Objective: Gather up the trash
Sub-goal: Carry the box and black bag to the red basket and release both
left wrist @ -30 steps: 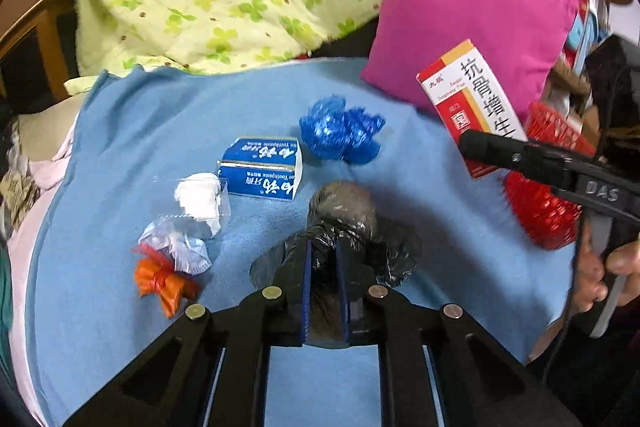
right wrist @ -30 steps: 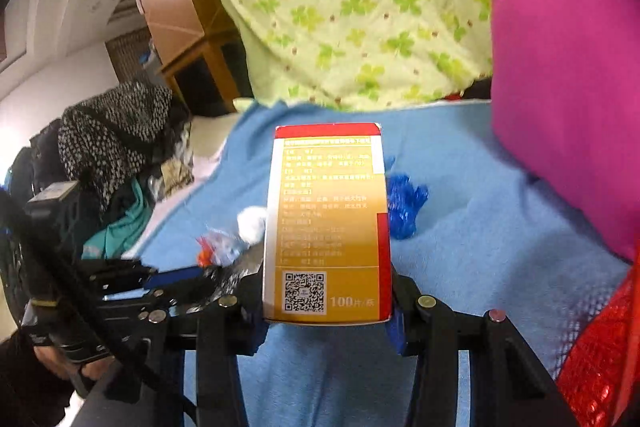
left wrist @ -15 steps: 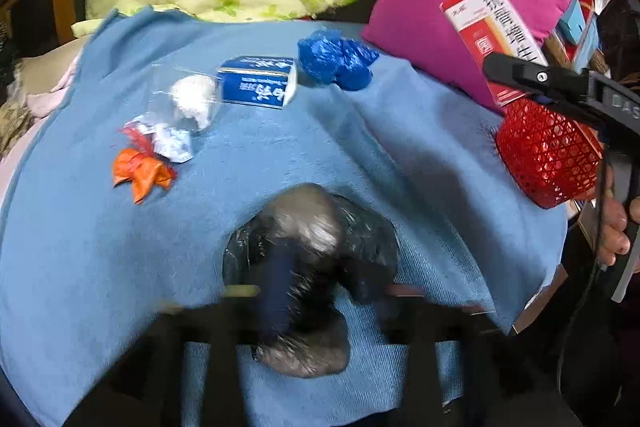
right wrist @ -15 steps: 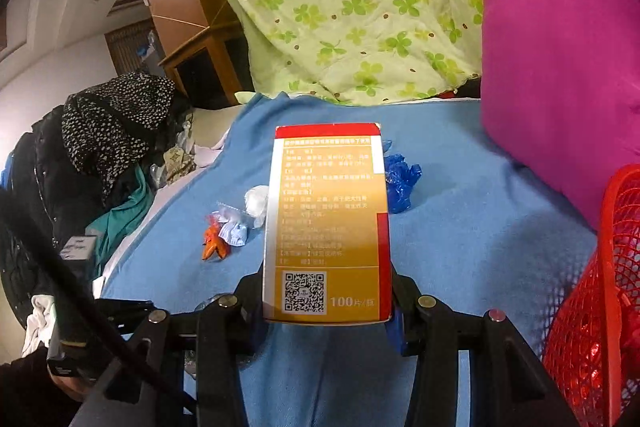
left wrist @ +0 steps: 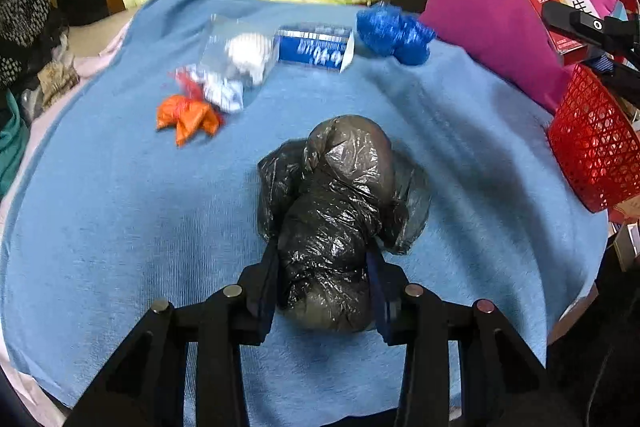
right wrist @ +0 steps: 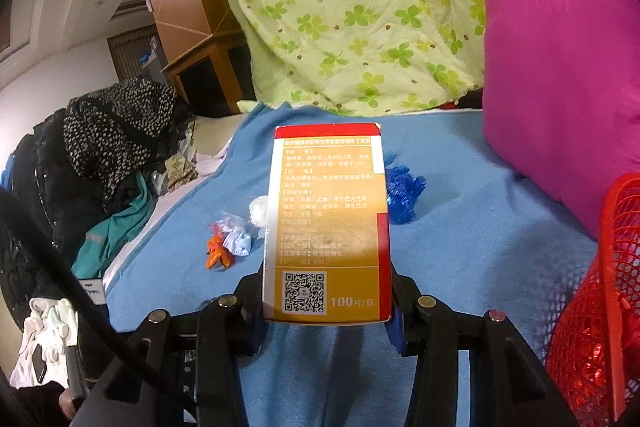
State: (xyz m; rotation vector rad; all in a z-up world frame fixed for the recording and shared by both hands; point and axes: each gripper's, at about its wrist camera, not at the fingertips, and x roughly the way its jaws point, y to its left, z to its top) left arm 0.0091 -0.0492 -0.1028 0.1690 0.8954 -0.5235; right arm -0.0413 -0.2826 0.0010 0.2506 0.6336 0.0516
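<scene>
The left tongs [left wrist: 324, 291] straddle the crumpled black plastic bag [left wrist: 340, 211] lying on the blue blanket [left wrist: 120, 227], jaws closing on its near end, the bag's long axis running straight away from them. The right tongs [right wrist: 328, 311] pinch an orange medicine box [right wrist: 328, 223] upright, with the red mesh basket [right wrist: 600, 307] just to their right, well apart from the bag.

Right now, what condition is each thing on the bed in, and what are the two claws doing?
Left gripper: closing around the black bag.
Black bag: crumpled, lying on the blue blanket.
Right gripper: clamped on the medicine box, held upright.
Toothpaste box: lying flat.
Blue wad: crumpled.
Orange wrapper: crumpled.
Red basket: tilted.
</scene>
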